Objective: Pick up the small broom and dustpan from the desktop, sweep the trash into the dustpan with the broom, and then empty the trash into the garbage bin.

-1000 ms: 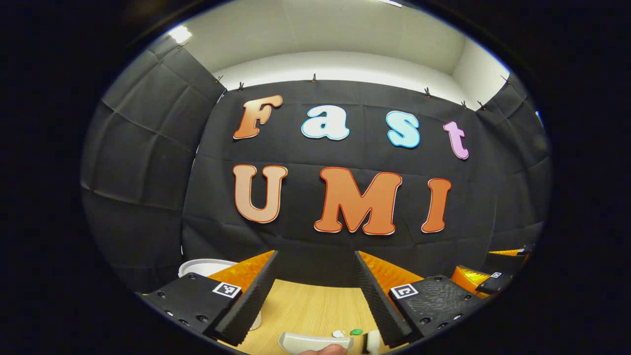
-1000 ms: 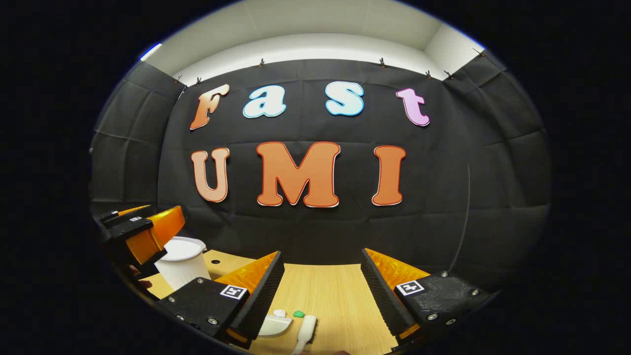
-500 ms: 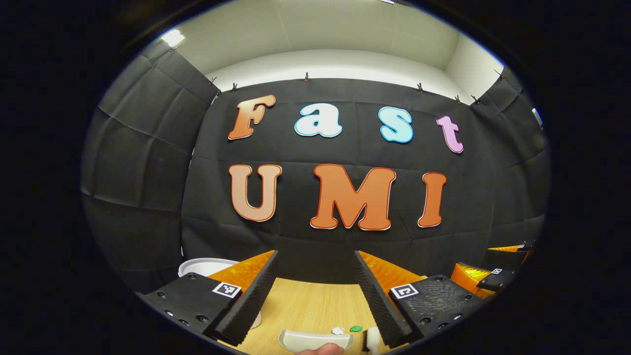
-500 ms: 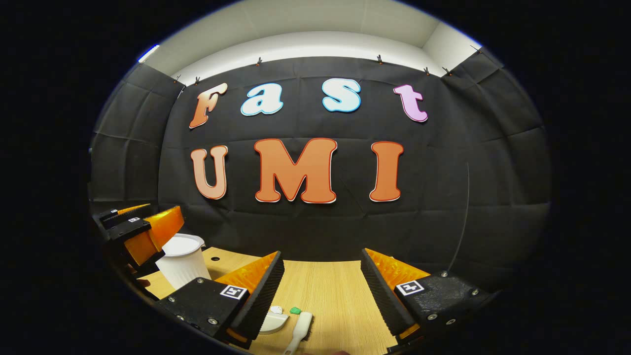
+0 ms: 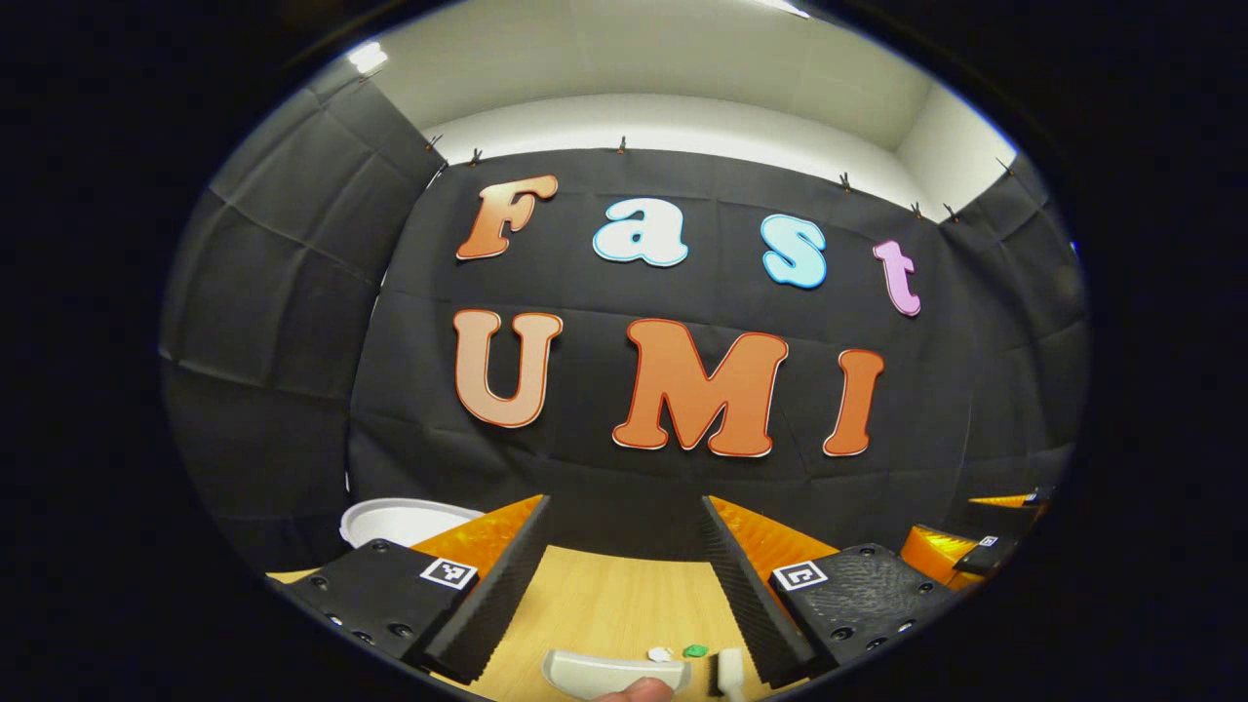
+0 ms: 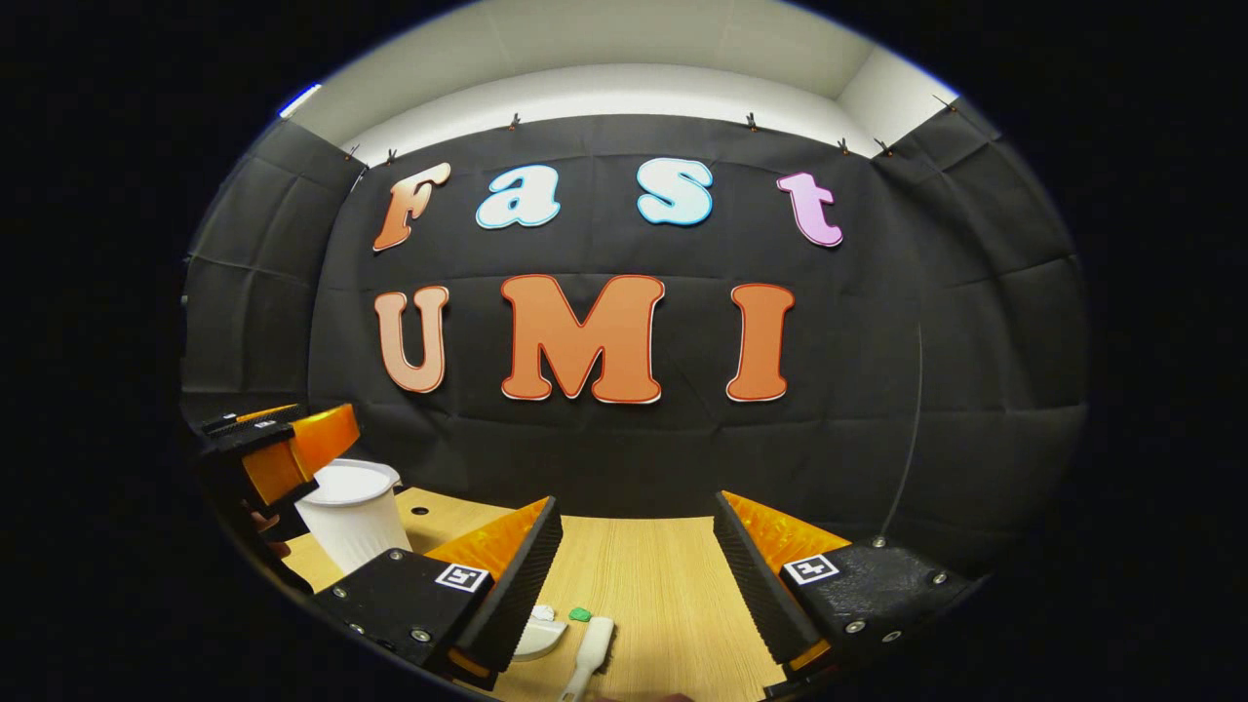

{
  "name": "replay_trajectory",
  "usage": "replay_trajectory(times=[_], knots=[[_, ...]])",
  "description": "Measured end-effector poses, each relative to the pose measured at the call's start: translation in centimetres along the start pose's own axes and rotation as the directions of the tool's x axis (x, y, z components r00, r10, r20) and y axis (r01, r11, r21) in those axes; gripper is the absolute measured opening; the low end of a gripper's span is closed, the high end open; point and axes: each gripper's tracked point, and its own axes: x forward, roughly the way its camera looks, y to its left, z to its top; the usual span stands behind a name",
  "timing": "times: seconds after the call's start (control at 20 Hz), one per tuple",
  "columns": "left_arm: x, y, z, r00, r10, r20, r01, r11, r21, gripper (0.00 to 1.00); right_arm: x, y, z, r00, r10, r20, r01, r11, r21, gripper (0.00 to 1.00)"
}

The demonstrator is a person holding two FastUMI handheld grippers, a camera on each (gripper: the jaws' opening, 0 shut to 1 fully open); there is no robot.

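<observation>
Both the left gripper and right gripper are held wide apart, empty. The broom and dustpan lie on the desktop (trash alongside).

Desktop: light wood-grain finish, fine straight lines, matt.
Garbage bin: white plastic, smooth, faintly ribbed wall, slight sheen.
Dustpan: pale grey plastic, smooth, satin.
Small broom: white plastic handle, smooth.
Trash: green scrap and white crumpled scrap, material unclear.
Booth wall: black cloth, matt, creased in squares.
Left gripper: pads ridged, matt.
</observation>
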Motion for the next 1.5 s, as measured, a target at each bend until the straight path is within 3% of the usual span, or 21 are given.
replay_trajectory(times=[0.45,0.65,0.9,1.15,1.5], knots=[[0.6,0.7,-0.4,1.0,-0.015,-0.026,0.015,1.0,-0.011,0.94,-0.9,1.6,-0.3,0.999,-0.04,-0.004,0.039,0.999,-0.019,0.94],[0.2,0.0,-0.3,0.997,-0.074,-0.001,0.074,0.994,0.082,0.94,-1.0,1.9,-0.7,0.998,-0.064,-0.011,0.064,0.998,-0.019,0.94],[0.1,-0.4,-0.9,0.992,-0.126,0.004,0.125,0.988,0.088,0.94,-0.6,2.4,-2.0,0.996,-0.08,-0.042,0.079,0.996,-0.031,0.94],[1.1,1.0,-1.0,0.997,-0.081,0.013,0.08,0.995,0.052,0.94,0.4,2.4,-2.4,0.998,-0.051,-0.048,0.048,0.998,-0.05,0.94],[1.7,0.6,-7.4,0.981,-0.077,-0.178,0.09,0.994,0.068,0.94,1.9,3.8,-7.1,0.984,0.003,-0.178,-0.014,0.998,-0.059,0.94]])
